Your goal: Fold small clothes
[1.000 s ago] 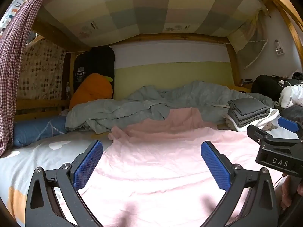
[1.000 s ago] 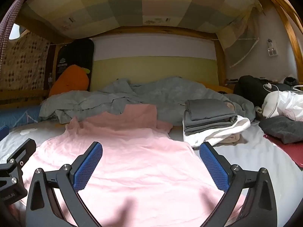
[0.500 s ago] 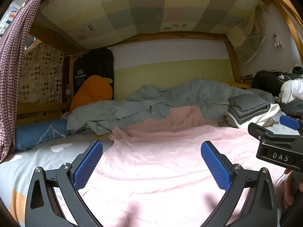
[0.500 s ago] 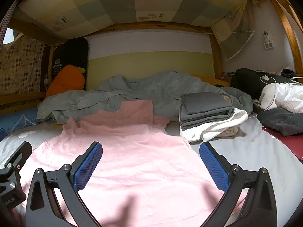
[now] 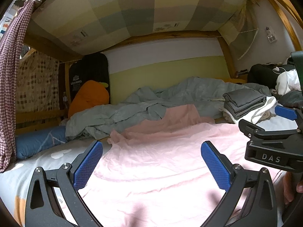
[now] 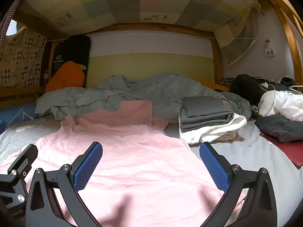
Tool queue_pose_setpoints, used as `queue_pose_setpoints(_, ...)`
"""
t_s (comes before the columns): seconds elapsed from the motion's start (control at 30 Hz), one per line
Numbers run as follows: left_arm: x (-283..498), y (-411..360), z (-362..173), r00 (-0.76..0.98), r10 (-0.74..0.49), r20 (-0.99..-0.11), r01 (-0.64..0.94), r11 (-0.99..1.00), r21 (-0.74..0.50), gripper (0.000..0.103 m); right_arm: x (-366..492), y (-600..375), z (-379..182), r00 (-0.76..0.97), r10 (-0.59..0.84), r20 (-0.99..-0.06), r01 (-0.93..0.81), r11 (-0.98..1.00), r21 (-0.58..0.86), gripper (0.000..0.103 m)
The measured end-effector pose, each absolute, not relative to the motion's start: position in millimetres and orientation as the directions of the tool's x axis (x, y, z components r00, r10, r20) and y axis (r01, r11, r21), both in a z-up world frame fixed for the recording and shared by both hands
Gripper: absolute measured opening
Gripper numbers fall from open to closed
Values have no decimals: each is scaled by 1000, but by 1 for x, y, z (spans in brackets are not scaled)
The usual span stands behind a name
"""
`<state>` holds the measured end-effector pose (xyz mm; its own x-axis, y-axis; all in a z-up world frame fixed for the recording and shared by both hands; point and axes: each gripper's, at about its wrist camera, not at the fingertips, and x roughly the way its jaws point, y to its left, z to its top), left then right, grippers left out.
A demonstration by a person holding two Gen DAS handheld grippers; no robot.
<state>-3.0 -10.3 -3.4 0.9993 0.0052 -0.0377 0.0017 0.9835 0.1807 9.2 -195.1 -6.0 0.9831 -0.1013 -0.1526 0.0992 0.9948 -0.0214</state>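
1. The pink garment (image 6: 136, 162) lies spread flat on the bed (image 6: 251, 157), its far end reaching the rumpled grey duvet (image 6: 144, 92).
2. The left hand-held gripper (image 5: 151, 162) hovers over the garment's left side, jaws wide apart, holding nothing.
3. The right hand-held gripper (image 6: 150, 163) hovers over its right side, jaws likewise apart and empty.
4. Risk: pinching only the top layer of thin fabric would likely let the lower layer drag and leave the fold crooked.
5. Risk: the folded stack (image 6: 206, 113) sits just beside the garment's right edge; a wide sweep could knock it over.
6. Risk: uneven lifting by the two sides may skew the crease.
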Motion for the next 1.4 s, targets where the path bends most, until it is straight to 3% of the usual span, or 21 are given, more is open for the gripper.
queue_pose_setpoints(1.4, -2, -14, -3, 999, 8, -31, -3, 987, 163, 103, 8, -197, -1, 981, -106, -165, 100, 994, -45, 103)
